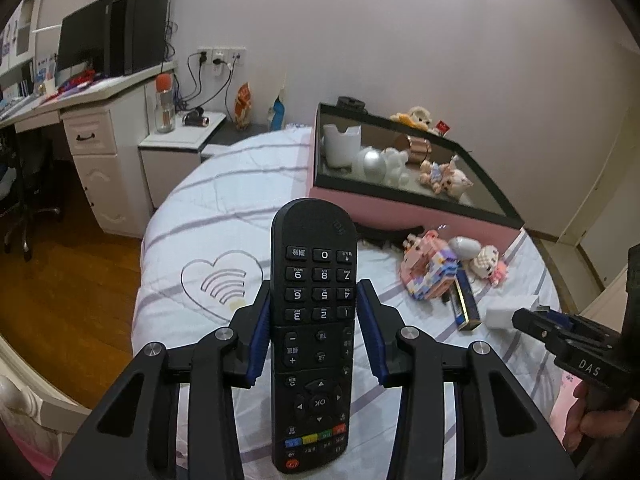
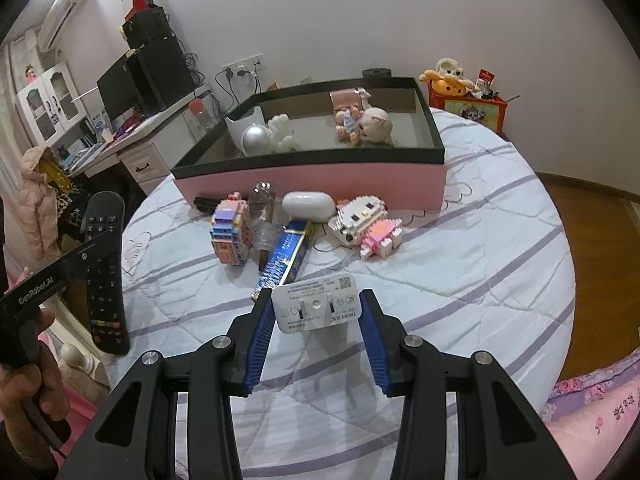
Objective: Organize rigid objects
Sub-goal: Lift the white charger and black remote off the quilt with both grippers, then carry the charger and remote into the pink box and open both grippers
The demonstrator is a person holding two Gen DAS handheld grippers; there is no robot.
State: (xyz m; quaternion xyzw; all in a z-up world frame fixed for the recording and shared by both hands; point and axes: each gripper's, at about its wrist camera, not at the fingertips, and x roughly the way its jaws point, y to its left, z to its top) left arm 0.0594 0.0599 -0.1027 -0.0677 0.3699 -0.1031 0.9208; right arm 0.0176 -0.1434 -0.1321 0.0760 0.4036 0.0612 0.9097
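Left gripper [image 1: 313, 308]: jaws clamped on a black remote [image 1: 313, 320], blue pads pressed to its two long edges around the number keys. Remote stands lengthwise between the jaws, keypad facing the camera, top end reaching out past the fingertips, coloured-button end back toward the wrist. Lifted above the bed [image 1: 208, 200], not touching it. In the right wrist view the same remote [image 2: 105, 268] hangs tilted at far left, off the bed's edge.

Ahead of the left jaws and slightly right: a pink box [image 1: 400, 208] with a black rim, open top. Inside, left to right: white cup [image 1: 341, 145], silver ball [image 1: 373, 164], white figure [image 1: 396, 166], doll [image 1: 444, 176].

On the bed before the box, right of the left jaws: a cluster of block toys [image 1: 430, 270], a white case [image 1: 464, 246], a blue-and-gold box [image 1: 466, 300].

Right gripper [image 2: 316, 312]: jaws gripping a white charger [image 2: 318, 304] by its two sides, prongs and printed label turned toward the camera. Charger sits right at the fingertips, raised above the bed [image 2: 460, 260]. The cluster lies just beyond these jaws: block house [image 2: 230, 232] ahead-left, clear bottle [image 2: 265, 216] beside it, blue-and-gold box [image 2: 286, 258] nearest the tips, block cat [image 2: 366, 224] ahead-right. Pink box [image 2: 312, 180] stands behind them all.

A hand [image 2: 28, 396] grips the left tool's handle at the lower left edge.
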